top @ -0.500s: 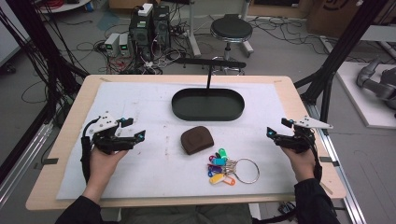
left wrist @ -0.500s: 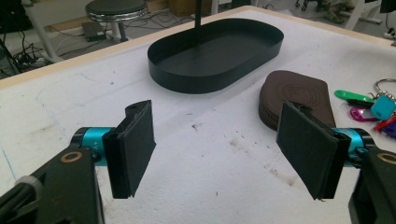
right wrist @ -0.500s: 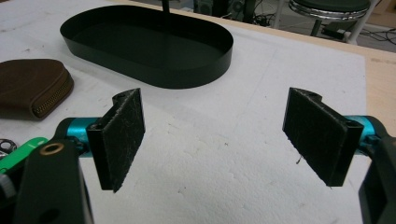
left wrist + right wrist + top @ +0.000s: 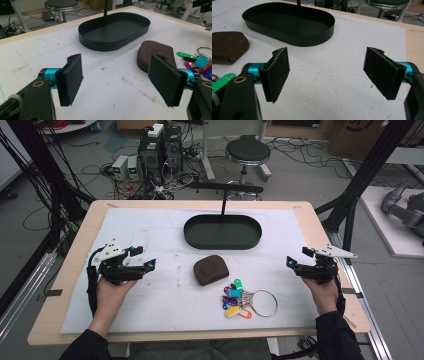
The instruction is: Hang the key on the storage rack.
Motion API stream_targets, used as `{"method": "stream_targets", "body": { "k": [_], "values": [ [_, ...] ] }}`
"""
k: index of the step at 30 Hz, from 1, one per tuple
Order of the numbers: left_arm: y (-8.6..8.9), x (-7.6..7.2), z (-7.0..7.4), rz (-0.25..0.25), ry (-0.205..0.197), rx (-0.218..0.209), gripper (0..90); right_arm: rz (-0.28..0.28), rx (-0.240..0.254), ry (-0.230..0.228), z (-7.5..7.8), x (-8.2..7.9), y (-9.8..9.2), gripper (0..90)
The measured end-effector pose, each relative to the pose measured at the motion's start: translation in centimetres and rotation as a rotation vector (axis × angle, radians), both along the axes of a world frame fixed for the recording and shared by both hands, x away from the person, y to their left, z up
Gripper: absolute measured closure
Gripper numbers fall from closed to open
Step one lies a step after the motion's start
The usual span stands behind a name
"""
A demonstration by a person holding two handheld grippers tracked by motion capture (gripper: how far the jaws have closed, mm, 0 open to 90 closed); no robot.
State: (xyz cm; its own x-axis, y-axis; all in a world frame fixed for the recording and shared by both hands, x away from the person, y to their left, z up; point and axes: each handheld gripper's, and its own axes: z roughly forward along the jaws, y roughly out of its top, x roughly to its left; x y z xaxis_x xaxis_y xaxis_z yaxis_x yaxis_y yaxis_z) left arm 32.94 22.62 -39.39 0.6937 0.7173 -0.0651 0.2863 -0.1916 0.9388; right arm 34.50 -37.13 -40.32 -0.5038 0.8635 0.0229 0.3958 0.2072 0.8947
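Observation:
A brown zipped pouch lies in the middle of the white mat, also seen as pouch and pouch. Just in front of it lies a ring of keys with coloured tags. Behind them stands a black oval tray, empty, with a thin post rising from its far rim. My left gripper hovers at the mat's left side, open, nothing between its pads. My right gripper hovers at the right side, open and empty, its pads wide apart.
The white mat covers most of a wooden table. A black stool, computer cases and cables stand on the floor beyond the far edge. Black frame posts rise at both sides.

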Motion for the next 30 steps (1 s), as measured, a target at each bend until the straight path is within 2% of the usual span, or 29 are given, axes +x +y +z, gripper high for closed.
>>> {"method": "stream_targets", "body": {
  "k": [21,23,27,28,30],
  "values": [
    [-2.9,0.4,-0.8,-0.051,0.033,0.023,27.9,0.004,-0.005,-0.004,0.0,-0.1,0.0,22.2],
    [-3.2,0.4,-0.9,-0.057,0.036,0.024,27.9,0.025,-0.011,-0.008,0.0,-0.3,0.0,27.0],
    [-3.9,0.5,-1.0,-0.069,0.039,0.031,27.9,0.056,-0.019,0.005,0.0,-0.6,0.2,28.6],
    [-4.1,0.5,-1.1,-0.073,0.038,0.033,27.9,0.077,-0.018,0.014,0.0,-0.9,0.5,33.9],
    [-4.2,0.5,-1.0,-0.073,0.034,0.038,27.9,0.103,-0.005,0.005,-0.1,-1.4,0.7,38.3]
  ]
}}
